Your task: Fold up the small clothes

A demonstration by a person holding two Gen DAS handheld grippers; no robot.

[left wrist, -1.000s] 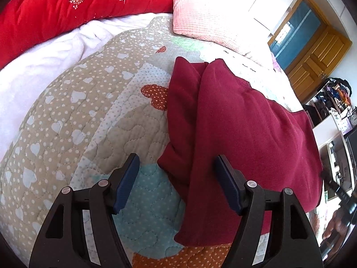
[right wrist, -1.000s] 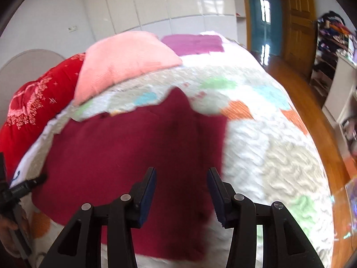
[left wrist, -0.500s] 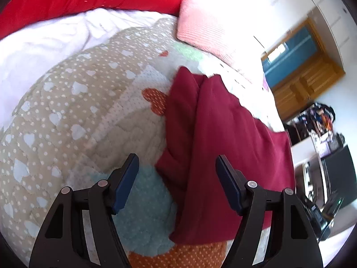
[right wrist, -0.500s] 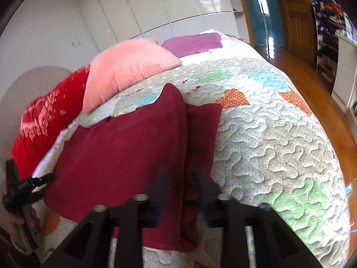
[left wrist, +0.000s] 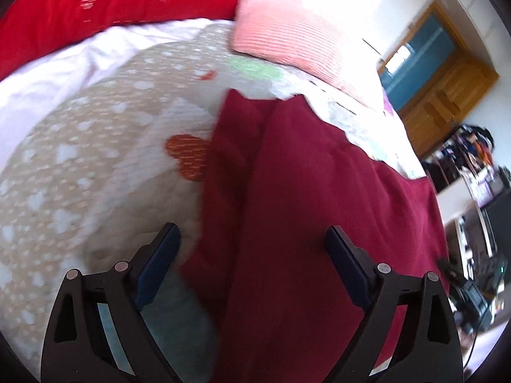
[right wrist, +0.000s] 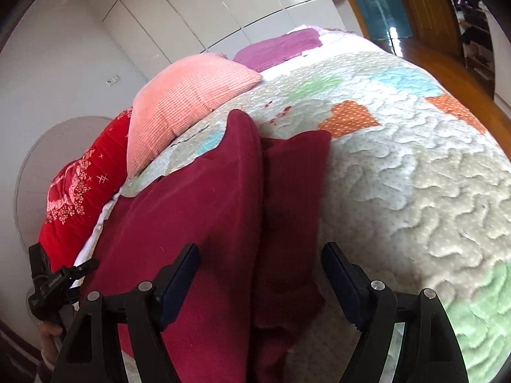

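Left gripper [left wrist: 252, 244]: jaws wide and opening, nothing pinched; the left folded edge of the maroon garment [left wrist: 313, 223] lies under the gap, pads clear of the cloth. Right gripper [right wrist: 260, 266]: jaws opening, moderately wide, straddling the garment's right folded edge; the cloth sits between the pads with no sign of pressure.

Garment position: spread across the patchwork quilt [right wrist: 415, 175] near the bed's near edge, both side portions turned inward, their far tips pointing toward the pink pillow [right wrist: 188, 102]. Red embroidered bedding [left wrist: 95, 3] lies at the head of the bed, apart from the work.

Risks, as judgement: the side folds look loose, so a grab catching only the top layer could pull one open. Uneven lifting by the two hands would skew the next fold. Left view is motion-blurred; edge detail uncertain.
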